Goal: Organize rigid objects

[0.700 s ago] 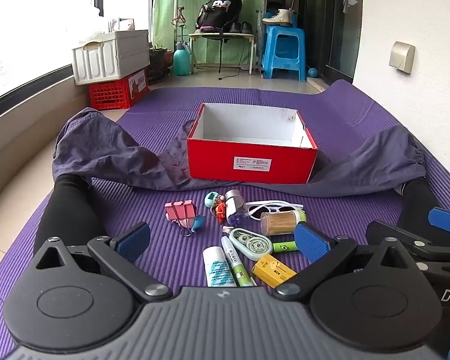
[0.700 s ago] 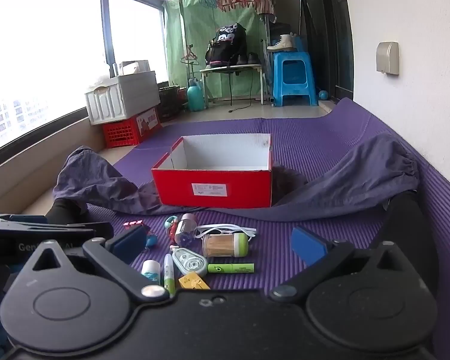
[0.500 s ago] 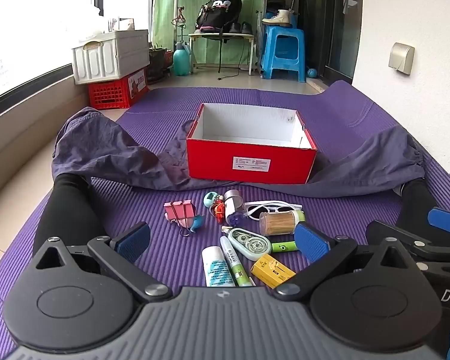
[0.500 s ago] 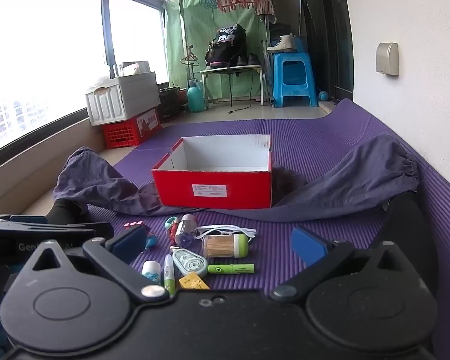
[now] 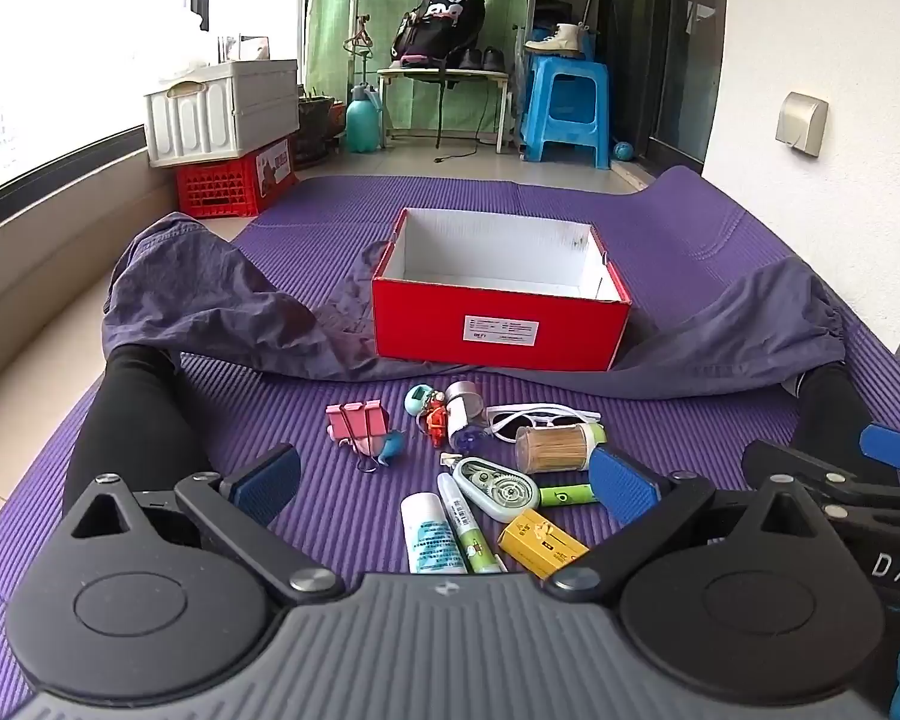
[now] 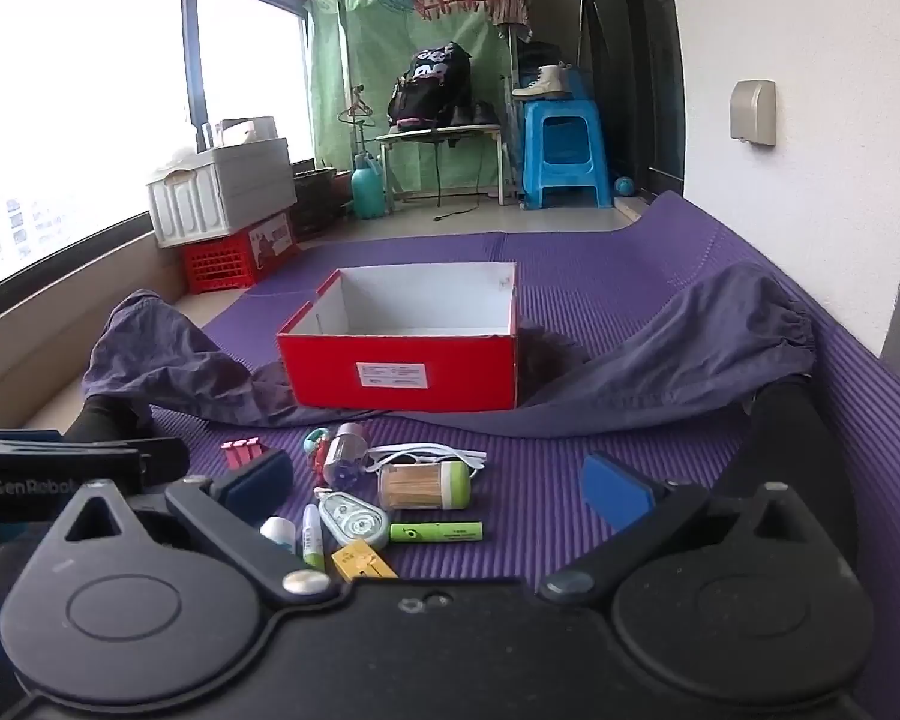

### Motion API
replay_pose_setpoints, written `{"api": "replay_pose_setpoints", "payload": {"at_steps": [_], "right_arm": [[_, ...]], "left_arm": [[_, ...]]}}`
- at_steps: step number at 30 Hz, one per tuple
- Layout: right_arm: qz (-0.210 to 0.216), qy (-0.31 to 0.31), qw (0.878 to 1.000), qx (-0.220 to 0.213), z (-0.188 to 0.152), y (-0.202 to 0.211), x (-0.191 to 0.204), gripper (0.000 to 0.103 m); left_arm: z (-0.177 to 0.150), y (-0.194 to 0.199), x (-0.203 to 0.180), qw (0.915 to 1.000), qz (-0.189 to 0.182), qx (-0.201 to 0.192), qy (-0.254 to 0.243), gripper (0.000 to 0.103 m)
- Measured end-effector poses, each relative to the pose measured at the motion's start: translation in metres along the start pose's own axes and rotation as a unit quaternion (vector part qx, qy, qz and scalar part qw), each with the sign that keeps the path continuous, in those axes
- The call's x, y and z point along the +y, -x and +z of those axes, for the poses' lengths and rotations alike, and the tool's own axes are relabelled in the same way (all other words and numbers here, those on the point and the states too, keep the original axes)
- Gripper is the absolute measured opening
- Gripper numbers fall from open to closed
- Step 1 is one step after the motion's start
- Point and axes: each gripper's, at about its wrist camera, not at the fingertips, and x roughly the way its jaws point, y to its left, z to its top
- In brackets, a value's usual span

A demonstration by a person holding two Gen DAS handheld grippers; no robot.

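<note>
Two grippers, left gripper and right gripper, jaws spread, empty; lift toothpick jar first, toward shoebox at 12 o'clock.

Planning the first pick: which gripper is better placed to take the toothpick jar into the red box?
Right, probably. The toothpick jar lies centrally ahead of the open right gripper; for the left gripper, also open, it sits beside the right-hand finger. The red box is ahead.

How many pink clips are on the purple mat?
3, as far as shows: the pink clips lie bunched side by side at the left edge of the pile of small things, beside a little blue whale. More may hide behind.
</note>
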Motion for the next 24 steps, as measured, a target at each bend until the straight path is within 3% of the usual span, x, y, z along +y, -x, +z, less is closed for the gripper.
{"api": "replay_pose_setpoints", "payload": {"at_steps": [24], "right_arm": [[-0.005,-0.005,1.000,-0.001,-0.002,0.001,-0.001,0.103]], "left_arm": [[-0.002,0.004,-0.006,1.0000,-0.008,0.003,0.000,0.103]]}}
